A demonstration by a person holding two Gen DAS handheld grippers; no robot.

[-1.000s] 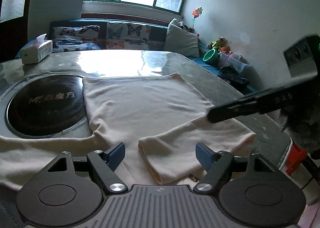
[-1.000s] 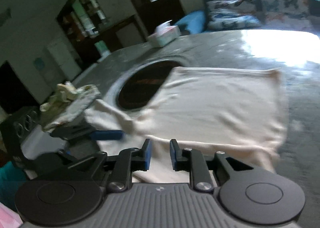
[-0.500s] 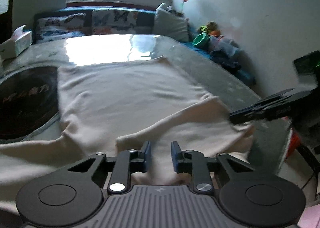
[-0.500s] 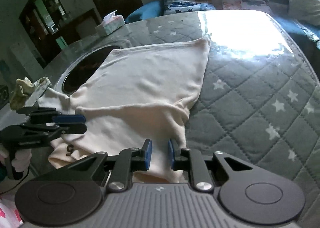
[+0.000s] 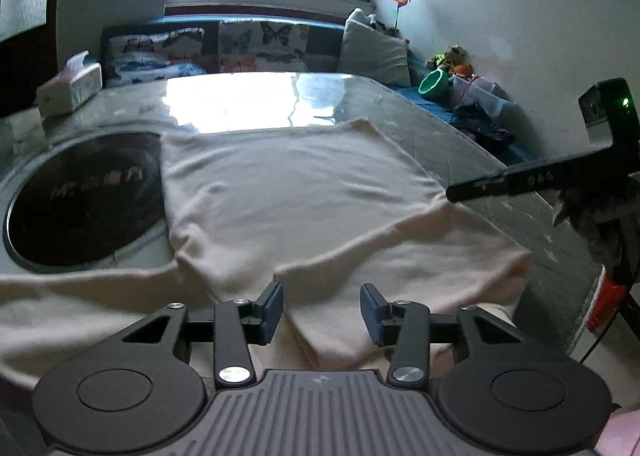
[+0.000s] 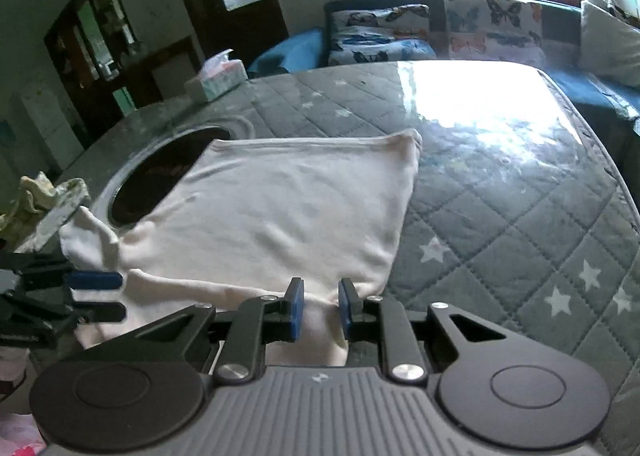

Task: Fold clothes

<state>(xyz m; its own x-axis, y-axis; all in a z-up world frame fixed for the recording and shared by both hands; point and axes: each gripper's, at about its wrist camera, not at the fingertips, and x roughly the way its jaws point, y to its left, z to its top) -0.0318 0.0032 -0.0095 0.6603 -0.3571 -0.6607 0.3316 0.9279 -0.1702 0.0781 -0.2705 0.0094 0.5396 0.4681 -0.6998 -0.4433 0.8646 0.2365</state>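
Left wrist view: left gripper [image 5: 320,308] gapes over the shirt [image 5: 296,192]'s sleeve [image 5: 400,280] at 6 o'clock; right gripper [image 6: 320,306], jaws apart around cloth, could drag the fold crooked.

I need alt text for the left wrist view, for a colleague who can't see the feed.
The left hand-held gripper hangs open over the folded sleeve edge of a cream knit garment spread on a grey quilted table. The right hand-held gripper reaches in from the right at the garment's edge. A white tissue box sits far left.
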